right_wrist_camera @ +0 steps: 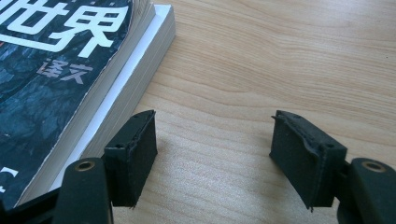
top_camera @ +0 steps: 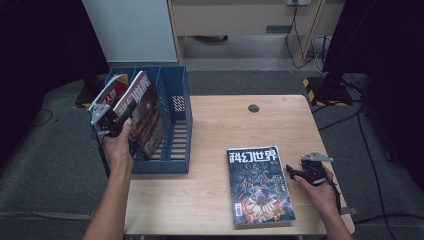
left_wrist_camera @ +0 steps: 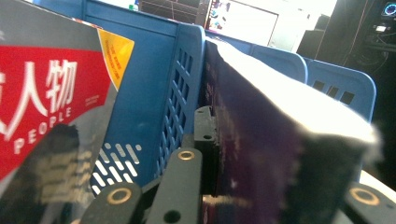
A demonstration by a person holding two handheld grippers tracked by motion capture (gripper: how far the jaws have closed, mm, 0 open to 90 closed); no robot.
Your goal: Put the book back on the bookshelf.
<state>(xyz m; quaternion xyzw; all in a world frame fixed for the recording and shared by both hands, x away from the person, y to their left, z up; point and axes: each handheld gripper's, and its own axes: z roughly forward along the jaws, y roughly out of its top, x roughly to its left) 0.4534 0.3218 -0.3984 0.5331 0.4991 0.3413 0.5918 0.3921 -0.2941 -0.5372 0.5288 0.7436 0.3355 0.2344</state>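
Note:
A blue three-slot file rack (top_camera: 177,125) stands at the table's left edge. A red "People" magazine (top_camera: 111,92) leans in its left slot. My left gripper (top_camera: 117,120) is shut on a thick dark-covered magazine (top_camera: 145,110), held upright and tilted in the middle slot. In the left gripper view that magazine (left_wrist_camera: 261,140) sits between the jaws, beside the rack's divider (left_wrist_camera: 154,93) and the "People" cover (left_wrist_camera: 46,93). My right gripper (top_camera: 295,172) rests open on the table, just right of a dark magazine (top_camera: 259,185) lying flat. Nothing is between its pads (right_wrist_camera: 135,154).
The flat magazine (right_wrist_camera: 51,70) lies on top of a second white-edged one (right_wrist_camera: 140,56). A round cable hole (top_camera: 253,108) sits near the wooden table's (top_camera: 220,125) far edge. The rack's right slot (top_camera: 179,107) holds nothing. Cables and black stands are on the floor beyond.

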